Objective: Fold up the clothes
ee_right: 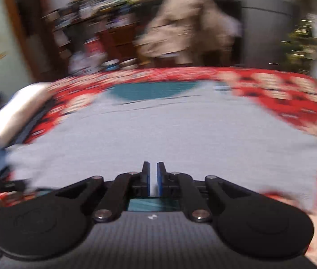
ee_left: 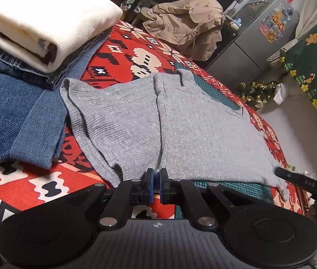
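Your left tool (ee_left: 156, 174) was clamped on the near edge of the grey sweater (ee_left: 180, 121), its blue pads (ee_left: 151, 179) almost together with a fold of the knit pinched between them. It pointed down and forward over the red patterned table (ee_left: 35, 179). Your right tool (ee_right: 153, 174) stood nearly together over the same sweater, a thin gap between its pads; the blur hid whether it gripped cloth. The sweater lay flat on a green mat (ee_left: 216, 92), beside folded jeans (ee_left: 19, 112) and a cream sweater (ee_left: 46, 22).
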`<state>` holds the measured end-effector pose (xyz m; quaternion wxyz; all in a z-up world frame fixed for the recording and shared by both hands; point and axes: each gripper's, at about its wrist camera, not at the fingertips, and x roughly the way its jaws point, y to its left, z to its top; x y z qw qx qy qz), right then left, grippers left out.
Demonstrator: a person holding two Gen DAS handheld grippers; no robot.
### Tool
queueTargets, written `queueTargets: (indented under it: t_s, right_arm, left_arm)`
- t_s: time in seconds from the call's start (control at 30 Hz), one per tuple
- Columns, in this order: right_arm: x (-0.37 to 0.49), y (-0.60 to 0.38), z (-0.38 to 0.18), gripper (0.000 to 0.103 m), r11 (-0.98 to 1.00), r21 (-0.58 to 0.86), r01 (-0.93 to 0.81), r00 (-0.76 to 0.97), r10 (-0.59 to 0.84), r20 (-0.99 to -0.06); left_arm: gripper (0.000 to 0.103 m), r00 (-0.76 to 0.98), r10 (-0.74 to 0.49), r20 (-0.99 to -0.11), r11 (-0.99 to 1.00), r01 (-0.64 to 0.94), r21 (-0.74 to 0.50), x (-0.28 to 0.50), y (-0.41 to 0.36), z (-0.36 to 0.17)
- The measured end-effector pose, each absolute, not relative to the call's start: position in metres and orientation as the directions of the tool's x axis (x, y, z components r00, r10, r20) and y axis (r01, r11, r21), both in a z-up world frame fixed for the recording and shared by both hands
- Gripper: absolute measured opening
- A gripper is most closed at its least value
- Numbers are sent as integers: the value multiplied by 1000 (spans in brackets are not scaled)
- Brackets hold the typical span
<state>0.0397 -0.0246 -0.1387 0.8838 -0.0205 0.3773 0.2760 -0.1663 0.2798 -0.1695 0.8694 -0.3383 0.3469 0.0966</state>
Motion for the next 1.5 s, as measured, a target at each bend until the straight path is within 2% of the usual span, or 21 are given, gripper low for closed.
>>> queueTargets:
  t_s: [0.13, 0.23, 0.3, 0.37, 0.47, 0.7, 0.8, 0.9, 1.17, 1.27, 1.43, 1.5]
  right_arm:
    - [65, -92, -148, 9, 923, 149, -356, 630, 355, -691]
    - [77, -120, -158, 9, 934, 156, -320, 632, 333, -699]
    - [82, -127, -165, 9, 933, 165, -320, 625, 339, -703]
    - [85, -133, -173, 5, 935, 176, -308, 615, 337, -713]
    - [86, -136, -176, 3, 933, 208, -294, 613, 351, -708]
    - [104, -115, -161, 6, 915, 220, -338, 634, 394, -665]
    - [127, -101, -169, 6, 910, 242, -338, 612, 408, -677]
    - [139, -97, -180, 1, 922, 217, -322, 617, 378, -690]
    - [118, -124, -164, 9, 924, 242, -296, 645, 380, -663]
    - [100, -122, -158, 9, 909, 257, -330, 626, 414, -660]
    - [73, -105, -149, 9, 871, 287, -399, 592, 483, -645]
    - [64, -94, -146, 10, 850, 298, -434, 575, 516, -635]
  left_arm:
    - [6, 733, -60, -678, 748, -417, -516, -165, 279, -169]
    - [6, 724, -51, -688, 749, -427, -506, -163, 279, -168]
    - [7, 715, -40, -698, 754, -437, -490, -163, 279, -167]
    - [7, 705, -26, -709, 759, -448, -473, -163, 279, -166]
    - [3, 695, -16, -719, 758, -460, -462, -164, 279, -165]
    - [3, 679, -4, -734, 763, -472, -441, -164, 280, -163]
    - [3, 677, -4, -736, 764, -474, -439, -165, 280, -162]
    - [3, 673, -1, -740, 764, -477, -435, -166, 281, -162]
    - [3, 664, 43, -746, 787, -483, -384, -182, 281, -140]
    - [7, 661, 78, -746, 791, -497, -358, -187, 284, -135]
    - [27, 653, 136, -745, 755, -556, -349, -183, 290, -138]
    - [30, 640, 192, -744, 739, -593, -320, -179, 289, -139]
